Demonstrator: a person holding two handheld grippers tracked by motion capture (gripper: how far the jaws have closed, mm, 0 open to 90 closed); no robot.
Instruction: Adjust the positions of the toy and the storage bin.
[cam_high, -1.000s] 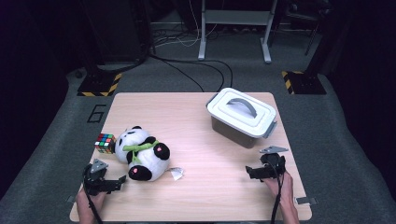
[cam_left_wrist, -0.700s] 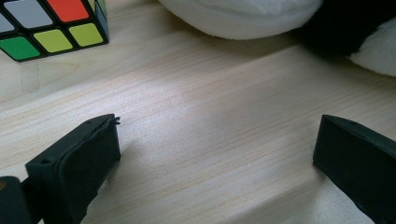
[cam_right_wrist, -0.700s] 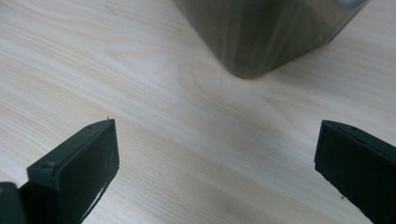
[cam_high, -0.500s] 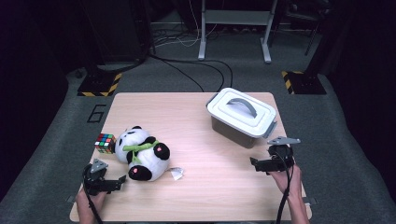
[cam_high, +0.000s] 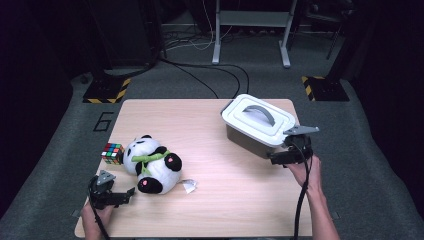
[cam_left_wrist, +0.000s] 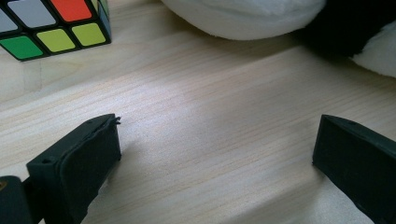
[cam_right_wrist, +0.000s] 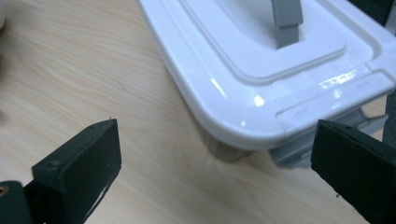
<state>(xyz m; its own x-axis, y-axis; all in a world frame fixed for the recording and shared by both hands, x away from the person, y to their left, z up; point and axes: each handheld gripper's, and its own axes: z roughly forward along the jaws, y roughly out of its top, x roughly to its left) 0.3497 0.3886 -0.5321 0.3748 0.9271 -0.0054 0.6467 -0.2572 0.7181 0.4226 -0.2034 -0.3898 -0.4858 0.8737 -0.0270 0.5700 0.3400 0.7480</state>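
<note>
Status: early stage — the lid (cam_high: 258, 117) is still seated on the storage box (cam_high: 250, 141) at the table's (cam_high: 200, 125) far right corner; nothing lifted. Right gripper (cam_high: 280, 157) sits just beside the box's near corner, jaws spread wide, empty. Left gripper (cam_high: 116, 196) rests near the front left corner by the plush panda (cam_high: 150, 162), jaws wide, empty. Box long axis runs diagonally — far-left to near-right; grey handle (cam_high: 260, 112) follows it

Left gripper (cam_high: 117, 195) rests low near the person's side, jaws spread wide. Right gripper (cam_high: 280, 157) is held farther forward, apparently slightly raised, jaws wide apart.
</note>
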